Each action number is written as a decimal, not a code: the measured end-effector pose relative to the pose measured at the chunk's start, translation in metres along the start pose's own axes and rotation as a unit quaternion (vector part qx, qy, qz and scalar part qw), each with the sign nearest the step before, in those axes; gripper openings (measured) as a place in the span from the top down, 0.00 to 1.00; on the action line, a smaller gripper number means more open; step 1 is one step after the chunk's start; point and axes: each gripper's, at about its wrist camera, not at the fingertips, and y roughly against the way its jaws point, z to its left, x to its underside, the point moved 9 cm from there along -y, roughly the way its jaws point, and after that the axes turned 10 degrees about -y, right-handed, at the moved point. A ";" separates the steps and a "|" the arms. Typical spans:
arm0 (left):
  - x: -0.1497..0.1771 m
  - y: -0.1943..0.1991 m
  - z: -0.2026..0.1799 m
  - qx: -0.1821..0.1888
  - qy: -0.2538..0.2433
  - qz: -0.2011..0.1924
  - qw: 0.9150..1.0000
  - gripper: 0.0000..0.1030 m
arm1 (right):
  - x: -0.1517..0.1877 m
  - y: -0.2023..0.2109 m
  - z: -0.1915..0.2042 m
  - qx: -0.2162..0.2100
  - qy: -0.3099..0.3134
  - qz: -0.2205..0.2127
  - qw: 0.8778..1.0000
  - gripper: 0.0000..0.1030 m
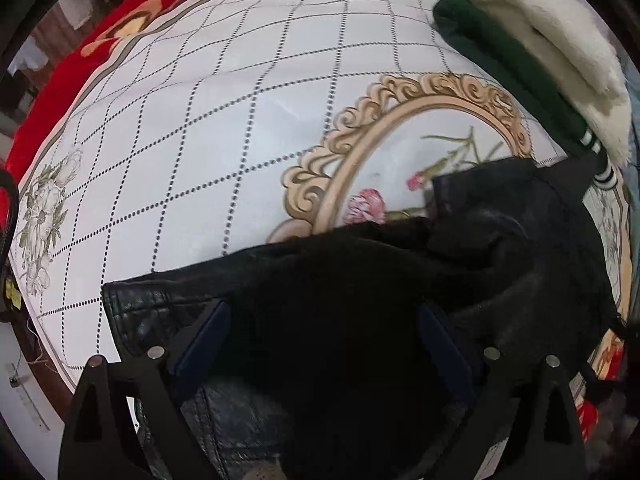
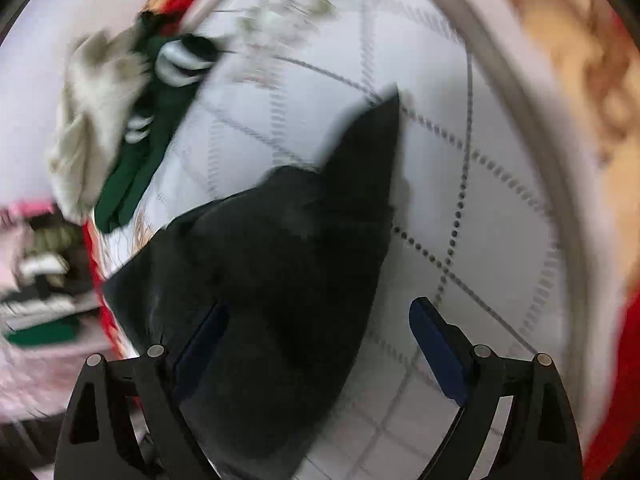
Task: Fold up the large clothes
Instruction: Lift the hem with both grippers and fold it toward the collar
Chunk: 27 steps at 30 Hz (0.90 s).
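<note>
left wrist view first: your left gripper (image 1: 320, 344) points down over the black jacket (image 1: 360, 280), jaws spread wide with dark fabric lying between the blue pads (image 1: 208, 336) but not pinched, so it grips nothing. the jacket lies crumpled across the near part of the white quilted bedspread (image 1: 192, 128), covering part of the flower medallion (image 1: 400, 132). further right, at the far edge, a folded green garment (image 1: 500, 60) sits with a cream fleece (image 1: 552, 40) stacked on it. right wrist view, badly blurred: your right gripper (image 2: 320, 344) also stands released, its left pad over a dark pointed flap of the jacket (image 2: 300, 240), its right pad (image 2: 436, 344) over bare bedspread (image 2: 500, 200). the risk from here: with both jaws free, the loose flap may slump out of line and spoil the fold. black on black makes layers hard to separate, so you could pinch two thicknesses at once, or catch the bedspread with the fabric. a wide sweep toward the folded stack could topple it.
</note>
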 end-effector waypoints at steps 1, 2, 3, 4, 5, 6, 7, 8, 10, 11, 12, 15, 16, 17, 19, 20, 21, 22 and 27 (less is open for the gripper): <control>0.000 0.000 -0.004 -0.002 -0.006 0.000 1.000 0.07 | -0.004 -0.007 0.001 -0.018 0.000 -0.003 1.000 0.14; 0.000 0.001 -0.009 -0.006 -0.017 0.000 1.000 0.07 | -0.005 -0.012 0.006 -0.022 0.005 -0.018 1.000 0.20; 0.000 0.002 -0.015 -0.009 -0.022 0.000 1.000 0.07 | -0.003 -0.017 0.012 -0.025 0.013 -0.034 0.999 0.58; -0.002 0.004 -0.020 -0.012 -0.029 -0.002 0.999 0.07 | 0.002 -0.018 0.017 -0.034 0.018 -0.024 0.999 0.69; -0.003 0.006 -0.024 -0.015 -0.035 -0.003 0.999 0.07 | 0.004 -0.015 0.017 -0.039 0.008 -0.032 0.999 0.75; -0.003 0.009 -0.027 -0.016 -0.040 -0.005 0.999 0.07 | 0.009 -0.011 0.021 -0.046 -0.002 -0.039 0.998 0.81; -0.005 0.012 -0.025 -0.015 -0.043 -0.006 0.999 0.07 | 0.013 -0.005 0.022 -0.045 -0.009 -0.043 0.998 0.83; -0.003 0.017 -0.028 -0.013 -0.045 -0.006 0.999 0.07 | 0.020 0.006 0.016 -0.041 -0.021 -0.046 0.998 0.85; 0.002 0.024 -0.031 -0.007 -0.050 -0.007 0.999 0.07 | 0.044 0.029 -0.008 -0.022 -0.046 -0.047 0.998 0.86; 0.007 0.029 -0.034 -0.005 -0.057 -0.007 0.998 0.07 | 0.058 0.041 -0.027 0.000 -0.055 -0.041 0.998 0.86; 0.012 0.034 -0.033 -0.004 -0.062 -0.007 0.998 0.07 | 0.069 0.044 -0.043 0.024 -0.060 -0.029 0.997 0.86; 0.024 0.037 -0.044 -0.005 -0.083 0.000 0.997 0.07 | 0.104 0.055 -0.105 0.101 -0.074 0.037 0.991 0.77; 0.029 0.036 -0.046 -0.005 -0.089 0.004 0.996 0.07 | 0.107 0.060 -0.121 0.106 -0.085 0.049 0.990 0.76; 0.032 0.033 -0.048 -0.005 -0.093 0.007 0.996 0.07 | 0.110 0.065 -0.126 0.107 -0.089 0.053 0.989 0.73; 0.038 0.029 -0.048 -0.008 -0.095 0.011 0.995 0.07 | 0.111 0.077 -0.120 0.128 -0.048 0.044 0.990 0.67; 0.039 0.028 -0.047 -0.010 -0.094 0.012 0.995 0.07 | 0.110 0.084 -0.112 0.149 -0.017 0.031 0.988 0.61; 0.038 0.026 -0.044 -0.012 -0.092 0.012 0.996 0.07 | 0.110 0.093 -0.105 0.165 0.008 0.016 0.986 0.61; 0.038 0.024 -0.041 -0.014 -0.086 0.013 0.996 0.07 | 0.111 0.100 -0.098 0.179 0.025 0.007 0.984 0.60; 0.027 0.025 -0.023 -0.022 -0.059 0.002 0.998 0.07 | 0.119 0.122 -0.061 0.204 0.054 -0.028 0.977 0.60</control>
